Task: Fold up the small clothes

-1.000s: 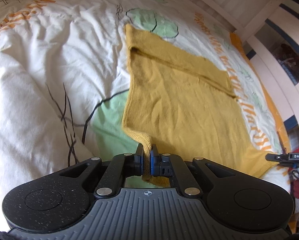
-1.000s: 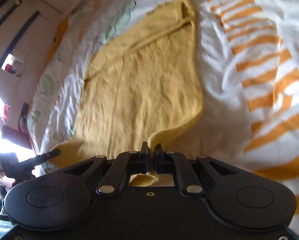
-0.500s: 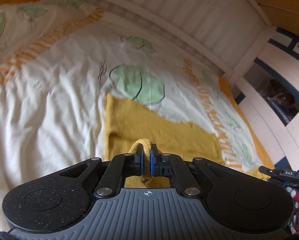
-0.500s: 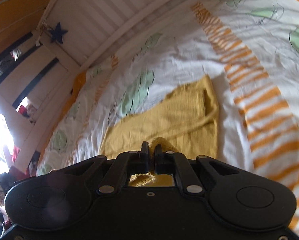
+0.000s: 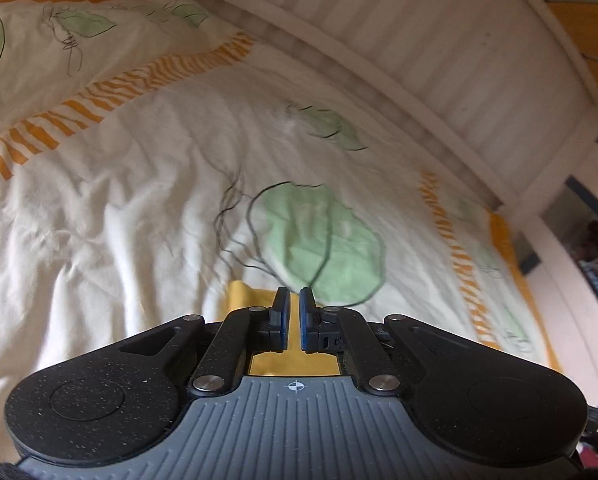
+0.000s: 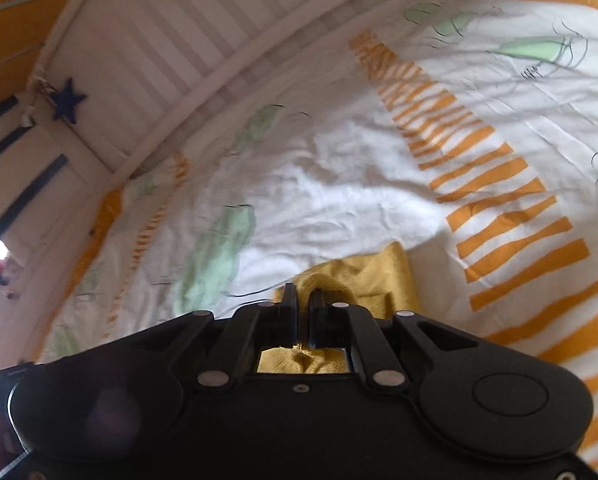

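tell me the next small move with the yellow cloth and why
Probably lower both grippers and lay the held edge down on the duvet. The right gripper clamps a bunched fold of the cloth, the left gripper is shut too, and little cloth shows past the fingertips, so the fold looks nearly closed.

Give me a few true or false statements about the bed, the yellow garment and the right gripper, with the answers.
1. The right gripper is shut on the yellow garment. True.
2. The duvet has blue stripes. False: its stripes are orange, alongside green leaf prints.
3. A dark blue star hangs on the white bed frame. True.
4. The garment lies far from the right gripper, near the frame. False: a fold of it loops up between the gripper's jaws.
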`<state>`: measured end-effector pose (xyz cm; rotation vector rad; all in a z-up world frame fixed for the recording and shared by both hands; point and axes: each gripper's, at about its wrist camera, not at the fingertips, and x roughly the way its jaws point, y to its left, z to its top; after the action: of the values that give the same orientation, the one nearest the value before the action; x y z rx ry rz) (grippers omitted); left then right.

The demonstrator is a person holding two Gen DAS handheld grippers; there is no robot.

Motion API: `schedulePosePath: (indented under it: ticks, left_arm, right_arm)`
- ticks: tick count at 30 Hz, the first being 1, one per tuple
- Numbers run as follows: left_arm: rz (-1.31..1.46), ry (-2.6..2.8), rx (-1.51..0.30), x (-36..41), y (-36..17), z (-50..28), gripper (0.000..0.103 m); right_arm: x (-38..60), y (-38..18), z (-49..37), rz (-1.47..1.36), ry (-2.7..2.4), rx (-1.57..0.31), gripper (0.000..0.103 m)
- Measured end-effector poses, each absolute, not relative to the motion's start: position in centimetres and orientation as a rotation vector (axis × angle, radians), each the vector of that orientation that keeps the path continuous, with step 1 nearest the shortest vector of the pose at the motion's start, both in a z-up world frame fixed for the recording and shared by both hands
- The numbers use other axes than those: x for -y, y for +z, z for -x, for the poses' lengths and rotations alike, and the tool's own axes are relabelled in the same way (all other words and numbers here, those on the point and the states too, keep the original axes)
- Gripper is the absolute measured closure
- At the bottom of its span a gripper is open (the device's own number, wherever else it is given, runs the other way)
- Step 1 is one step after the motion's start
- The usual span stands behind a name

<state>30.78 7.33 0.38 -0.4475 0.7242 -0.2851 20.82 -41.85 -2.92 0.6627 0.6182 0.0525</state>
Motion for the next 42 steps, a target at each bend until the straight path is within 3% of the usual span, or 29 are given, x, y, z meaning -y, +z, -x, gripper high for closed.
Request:
schedulePosePath:
  ticks: [4, 6, 8, 12, 15, 17, 21, 23, 30, 33, 42]
  left_arm:
    - [0.386, -0.291, -0.749, -6.9, -1.2, -30.8, 0.097]
    - [0.369, -0.304, -0.775, -7.1, -1.9, -30.3, 0.097]
    - [0.366, -0.307, -0.8, -7.4, -2.7, -29.6, 0.097]
    - [0.348, -0.315, -0.832, -7.9, -3.5, -28.0, 0.096]
    - [0.296, -0.32, -0.837, -7.7, -3.5, -26.9, 0.093]
    - [0.253, -0.32, -0.828, -7.4, -3.3, -26.1, 0.075]
    - [0.177, -0.325, -0.794, -6.6, -2.6, -24.6, 0.073]
    - [0.131, -0.323, -0.778, -6.2, -2.3, -23.9, 0.067]
    - [-0.054, -0.357, -0.731, -4.6, -1.4, -21.6, 0.054]
    - [-0.093, -0.373, -0.73, -4.1, -1.6, -21.3, 0.054]
    - [-0.012, -0.418, -0.768, -3.5, -3.1, -23.6, 0.054]
  right_arm:
    - [42.0, -4.5, -21.8, -0.64, 0.009, -0.637, 0.09]
    - [42.4, -5.1, -21.8, -0.655, -0.005, -0.641, 0.082]
    - [42.8, -5.4, -21.4, -0.657, -0.039, -0.628, 0.08]
    - [44.0, -5.4, -19.9, -0.685, -0.099, -0.596, 0.056]
    - [44.0, -4.9, -18.3, -0.679, -0.102, -0.582, 0.056]
    - [43.5, -4.5, -17.2, -0.66, -0.098, -0.581, 0.056]
    - [41.8, -3.9, -15.0, -0.609, -0.075, -0.582, 0.056]
    - [40.8, -3.5, -13.9, -0.593, -0.065, -0.576, 0.055]
    - [37.6, -1.2, -11.1, -0.489, -0.028, -0.536, 0.04]
    - [36.7, -0.6, -11.0, -0.456, -0.005, -0.525, 0.033]
    - [36.1, -2.5, -13.9, -0.434, 0.002, -0.566, 0.033]
